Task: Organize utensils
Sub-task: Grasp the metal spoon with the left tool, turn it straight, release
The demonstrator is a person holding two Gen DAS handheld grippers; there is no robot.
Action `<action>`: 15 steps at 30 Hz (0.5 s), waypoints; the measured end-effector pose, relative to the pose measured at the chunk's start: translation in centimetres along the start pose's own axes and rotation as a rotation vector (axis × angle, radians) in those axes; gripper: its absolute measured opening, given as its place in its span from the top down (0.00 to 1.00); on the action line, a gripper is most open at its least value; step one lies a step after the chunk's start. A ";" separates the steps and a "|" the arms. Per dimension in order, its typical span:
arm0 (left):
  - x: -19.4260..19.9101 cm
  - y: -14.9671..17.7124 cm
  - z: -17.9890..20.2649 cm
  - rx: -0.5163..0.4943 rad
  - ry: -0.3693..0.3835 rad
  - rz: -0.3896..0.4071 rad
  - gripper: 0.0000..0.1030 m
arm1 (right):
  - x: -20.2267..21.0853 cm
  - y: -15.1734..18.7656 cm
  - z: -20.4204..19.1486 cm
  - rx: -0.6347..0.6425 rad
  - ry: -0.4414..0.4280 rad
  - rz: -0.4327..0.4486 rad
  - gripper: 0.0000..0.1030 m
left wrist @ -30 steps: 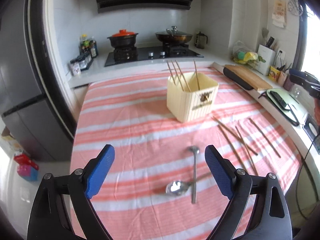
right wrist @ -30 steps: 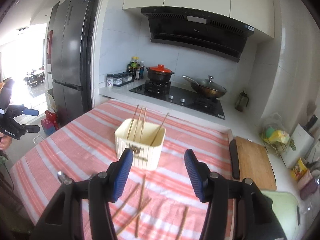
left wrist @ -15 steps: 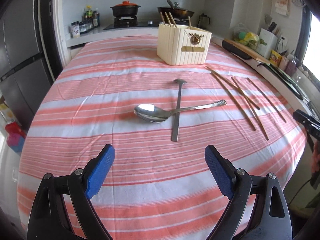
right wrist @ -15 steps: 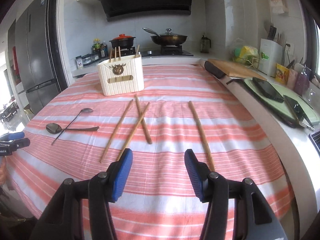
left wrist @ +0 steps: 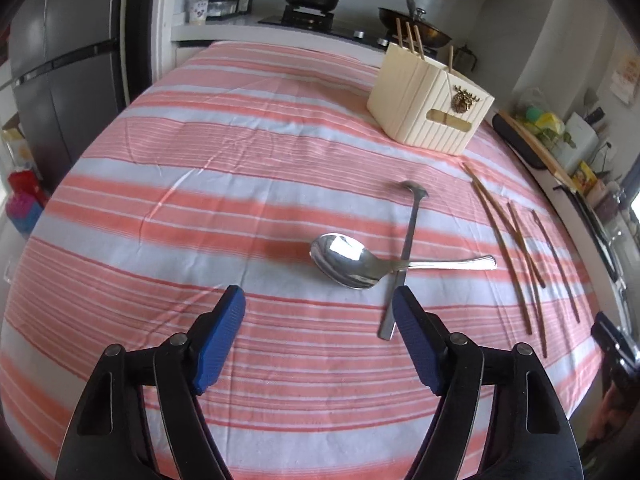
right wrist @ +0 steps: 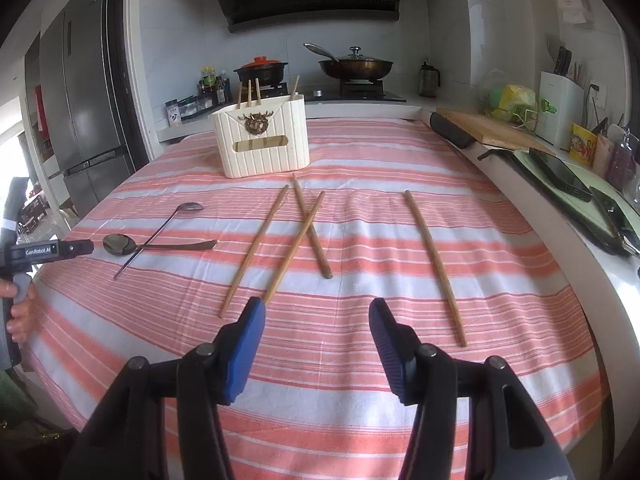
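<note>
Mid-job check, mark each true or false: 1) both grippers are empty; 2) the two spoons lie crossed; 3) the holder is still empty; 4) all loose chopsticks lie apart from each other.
1) True: left gripper, its jaws closing, and right gripper hold nothing.
2) True: large spoon and slim spoon cross.
3) False: holder already has chopsticks standing in it.
4) False: two loose chopsticks cross; a single chopstick lies apart.
</note>
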State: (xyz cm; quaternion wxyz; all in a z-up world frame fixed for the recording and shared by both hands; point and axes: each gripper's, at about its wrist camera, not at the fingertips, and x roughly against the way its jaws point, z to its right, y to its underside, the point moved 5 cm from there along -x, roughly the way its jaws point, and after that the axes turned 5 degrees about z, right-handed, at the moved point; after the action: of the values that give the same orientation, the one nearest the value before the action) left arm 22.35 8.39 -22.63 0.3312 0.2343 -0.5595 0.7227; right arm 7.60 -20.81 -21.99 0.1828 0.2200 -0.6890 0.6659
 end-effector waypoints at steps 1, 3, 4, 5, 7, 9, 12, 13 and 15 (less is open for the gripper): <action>-0.6 -0.2 0.0 0.008 0.007 -0.013 0.34 | -0.1 0.1 -0.2 0.002 -0.003 -0.005 0.47; -1.8 -0.4 0.2 0.024 0.014 -0.039 0.50 | -0.2 0.4 -0.6 0.005 -0.009 -0.012 0.47; -2.4 -0.5 0.4 0.034 0.028 -0.054 0.61 | -0.2 0.4 -0.7 0.005 -0.010 -0.012 0.47; -3.0 -0.6 0.7 0.043 0.043 -0.070 0.66 | -0.2 0.4 -0.8 0.005 -0.011 -0.012 0.47; -4.0 -0.7 1.2 0.039 0.058 -0.086 0.84 | -0.2 0.4 -0.7 0.004 -0.011 -0.012 0.47; -4.6 -1.3 1.5 0.026 0.090 -0.073 0.88 | -0.1 0.4 -0.7 0.000 -0.007 -0.012 0.47; -5.9 -3.4 0.7 0.008 0.091 -0.081 0.90 | 0.1 0.5 -0.2 -0.012 -0.002 -0.014 0.47; -6.6 -4.3 0.2 0.006 0.085 -0.085 0.90 | 0.1 0.5 -0.1 -0.015 -0.001 -0.016 0.47; -8.2 -6.3 -0.4 -0.008 0.073 -0.089 0.92 | 0.1 0.7 0.1 -0.017 0.001 -0.021 0.47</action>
State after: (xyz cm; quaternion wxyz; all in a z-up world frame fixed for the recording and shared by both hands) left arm 32.54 7.94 -24.41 0.3840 0.2310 -0.5391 0.7131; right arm 7.15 -20.90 -22.53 0.1921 0.2254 -0.6921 0.6583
